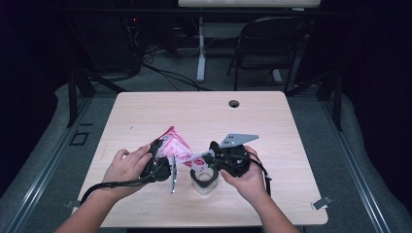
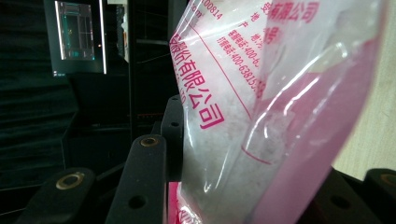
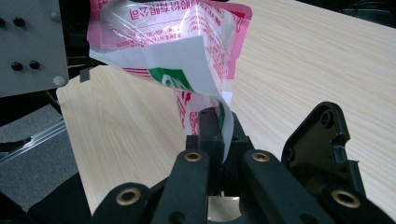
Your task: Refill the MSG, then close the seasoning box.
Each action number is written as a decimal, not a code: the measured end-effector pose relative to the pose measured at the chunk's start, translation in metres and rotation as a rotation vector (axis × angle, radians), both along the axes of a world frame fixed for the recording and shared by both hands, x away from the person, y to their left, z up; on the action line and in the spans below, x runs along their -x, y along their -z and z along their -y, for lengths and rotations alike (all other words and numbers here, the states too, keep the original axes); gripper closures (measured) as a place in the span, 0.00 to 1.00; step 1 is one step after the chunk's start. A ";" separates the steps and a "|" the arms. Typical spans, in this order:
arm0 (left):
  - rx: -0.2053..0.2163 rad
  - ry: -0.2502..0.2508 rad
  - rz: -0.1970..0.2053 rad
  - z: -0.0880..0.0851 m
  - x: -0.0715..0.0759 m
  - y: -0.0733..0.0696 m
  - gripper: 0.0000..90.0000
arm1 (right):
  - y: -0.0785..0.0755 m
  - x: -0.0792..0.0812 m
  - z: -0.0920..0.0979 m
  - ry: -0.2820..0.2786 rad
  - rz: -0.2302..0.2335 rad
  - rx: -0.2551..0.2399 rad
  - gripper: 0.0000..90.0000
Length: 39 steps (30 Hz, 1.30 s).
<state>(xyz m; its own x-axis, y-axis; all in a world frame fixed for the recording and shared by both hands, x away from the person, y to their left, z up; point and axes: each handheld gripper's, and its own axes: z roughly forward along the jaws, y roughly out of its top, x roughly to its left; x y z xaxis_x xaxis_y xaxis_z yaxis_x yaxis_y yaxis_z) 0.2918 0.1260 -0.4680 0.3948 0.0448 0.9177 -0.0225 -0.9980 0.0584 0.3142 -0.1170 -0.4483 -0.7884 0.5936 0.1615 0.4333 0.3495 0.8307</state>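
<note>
So both tongs have hold of the same plastic bag [image 1: 176,148], clear with pink print and white grains inside. It's held up just above the counter [image 1: 145,111], stretched between the two hands. Left tongs [image 1: 163,156] are clamped across the fat end of the bag, right tongs [image 3: 219,135] are pinched tight on its thin edge. A tape roll [image 1: 204,178] sits just below the bag.

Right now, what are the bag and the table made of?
Bag: thin glossy plastic film, likely; translucent, creased, shiny highlights, pink print, white grains showing through. Table: pale wood-grain top, probably laminate; matt, even printed-looking grain, so solid wood is doubtful.
</note>
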 end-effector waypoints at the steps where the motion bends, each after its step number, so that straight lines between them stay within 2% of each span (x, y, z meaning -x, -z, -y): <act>1: -0.001 0.000 0.000 0.000 0.000 0.000 0.74 | 0.000 0.000 0.000 0.001 0.000 0.002 1.00; 8: -0.001 -0.001 -0.004 0.000 0.000 0.000 0.74 | 0.000 0.000 0.000 -0.002 -0.001 0.002 1.00; 18: -0.019 0.004 0.014 0.000 0.001 -0.002 0.74 | 0.000 -0.001 0.000 -0.002 0.001 0.002 1.00; 27: -0.051 0.007 0.032 0.001 0.002 -0.001 0.74 | 0.002 -0.001 -0.001 -0.001 -0.003 0.001 1.00; 28: -0.065 0.011 0.034 0.002 0.002 -0.002 0.74 | 0.002 -0.001 -0.001 -0.002 -0.004 0.003 1.00; 39: -0.078 0.012 0.048 0.003 0.004 -0.002 0.74 | 0.003 -0.002 0.000 0.000 -0.007 0.010 1.00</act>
<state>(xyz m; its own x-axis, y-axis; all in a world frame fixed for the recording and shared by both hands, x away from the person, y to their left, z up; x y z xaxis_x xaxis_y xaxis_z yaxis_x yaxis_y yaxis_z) 0.2881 0.1228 -0.4661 0.3505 -0.0321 0.9360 -0.0350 -0.9992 -0.0211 0.3159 -0.1170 -0.4513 -0.7872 0.5953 0.1610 0.4392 0.3579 0.8240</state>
